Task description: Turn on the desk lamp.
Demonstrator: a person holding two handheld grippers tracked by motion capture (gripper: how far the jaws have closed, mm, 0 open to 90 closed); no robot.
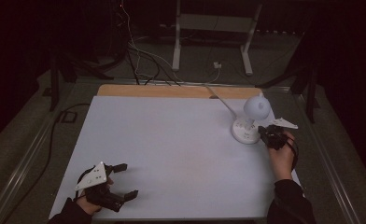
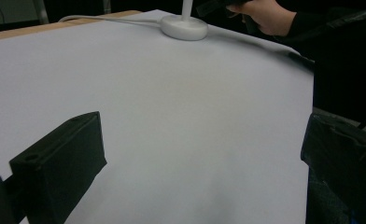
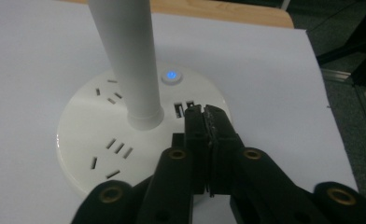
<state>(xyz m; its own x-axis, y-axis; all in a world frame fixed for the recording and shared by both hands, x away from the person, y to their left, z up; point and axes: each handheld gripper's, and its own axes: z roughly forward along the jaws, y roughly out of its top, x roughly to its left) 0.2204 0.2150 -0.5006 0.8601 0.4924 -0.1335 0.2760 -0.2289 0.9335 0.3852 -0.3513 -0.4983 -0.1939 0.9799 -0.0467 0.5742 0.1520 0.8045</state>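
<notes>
High view: table (image 1: 172, 154) carries a white sheet; left gripper (image 1: 125, 181) rests at its near left corner, jaws apart, nothing between them.
High view, lamp: white desk lamp (image 1: 251, 119) stands just ahead of the right gripper (image 1: 263, 132), round base on the sheet, bulbous head above it, white cord running away over the wooden far edge.
Left gripper view: both black jaws stand wide apart over bare sheet; lamp base (image 2: 184, 28) lies well ahead, the right hand (image 2: 263, 14) just beside it.
Right gripper view: jaws pressed together, gripping nothing, tips over the base's top face beside the USB ports (image 3: 183, 109); lit blue button (image 3: 171, 75) just beyond; white stem (image 3: 127, 60) rises left of the tips; socket slots (image 3: 118, 148) lie left.
</notes>
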